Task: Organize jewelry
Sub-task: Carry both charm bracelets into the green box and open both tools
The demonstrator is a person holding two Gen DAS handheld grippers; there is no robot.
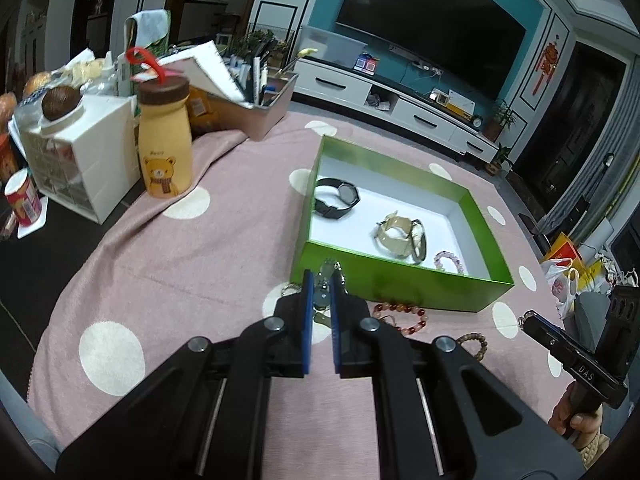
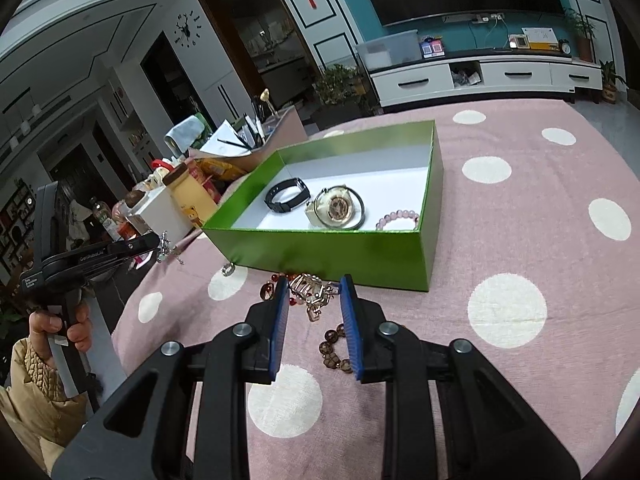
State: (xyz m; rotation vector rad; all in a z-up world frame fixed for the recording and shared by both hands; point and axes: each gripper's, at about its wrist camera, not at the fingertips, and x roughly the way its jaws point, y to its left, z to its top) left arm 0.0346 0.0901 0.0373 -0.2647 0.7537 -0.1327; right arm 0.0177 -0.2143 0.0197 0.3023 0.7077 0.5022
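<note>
The left gripper (image 1: 321, 286), jaws clenched on a silvery chain (image 1: 325, 280), must lift it into the green box (image 1: 400, 280); the right gripper (image 2: 315, 294), jaws released, hovers over a gold bracelet (image 2: 310, 286) before that box.

Both grippers are matte black plastic. The left gripper (image 1: 321, 280) and right gripper (image 2: 314, 296) each have blue ribbed pads (image 2: 280, 320) on the fingers, round silver screws (image 1: 275, 323) at the linkage joints, and bare metal guide rods. There's small white lettering on the bodies (mostly unreadable). Bare-skinned hand (image 2: 56, 326) wrapped round the handle, coming out of a tan quilted sleeve (image 2: 28, 384).
</note>
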